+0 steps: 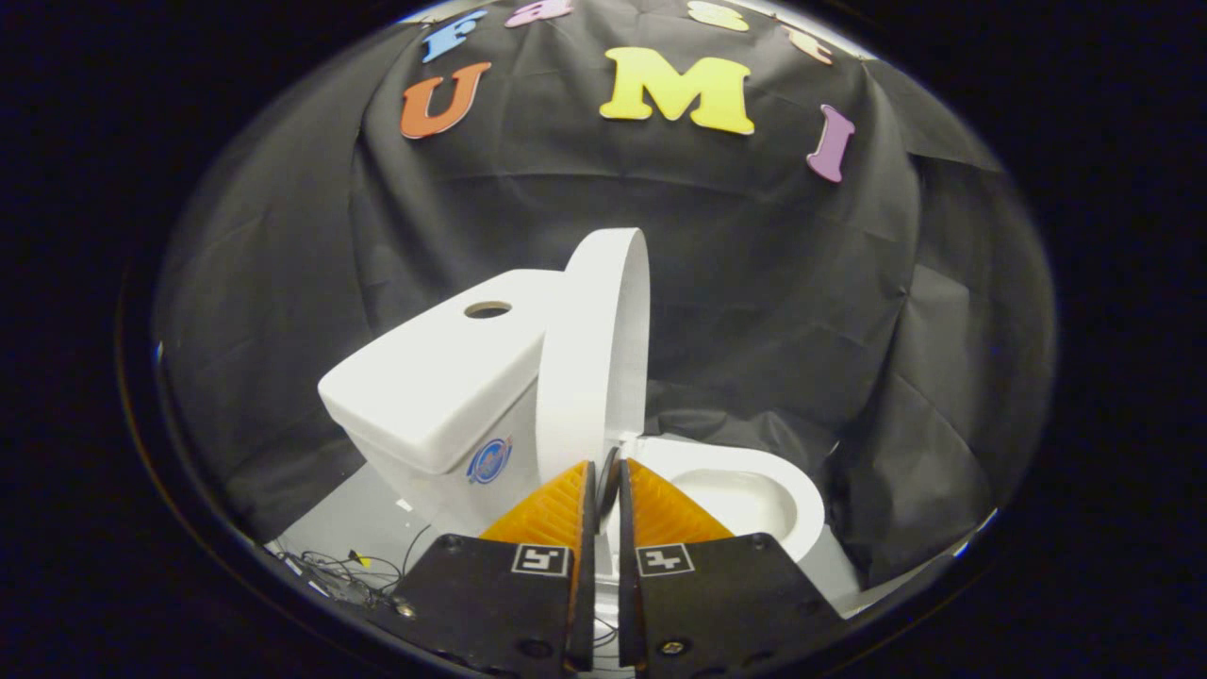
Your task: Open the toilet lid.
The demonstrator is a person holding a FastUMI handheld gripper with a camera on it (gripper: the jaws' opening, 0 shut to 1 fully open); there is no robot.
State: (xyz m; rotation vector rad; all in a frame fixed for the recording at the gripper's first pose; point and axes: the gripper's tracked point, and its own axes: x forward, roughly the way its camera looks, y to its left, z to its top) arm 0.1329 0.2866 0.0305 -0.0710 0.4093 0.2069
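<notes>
The white toilet lid (580, 377) stands upright, close against the tank (443, 387) on its left. To its right the bowl (801, 514) lies uncovered, its rim and hollow showing. My gripper (609, 467) is at the lid's lower near edge. Its two fingers are almost together, and the lid's edge runs down into the narrow gap between the fingertips, where a thin dark strip of it shows. Both fingers appear to press on that edge.
The tank top has a round hole (487, 309) and a blue sticker (488, 460) on its side. Loose wires (349, 566) lie on the pale floor left of the fingers. Black cloth (830, 311) hangs behind and to the right of the toilet.
</notes>
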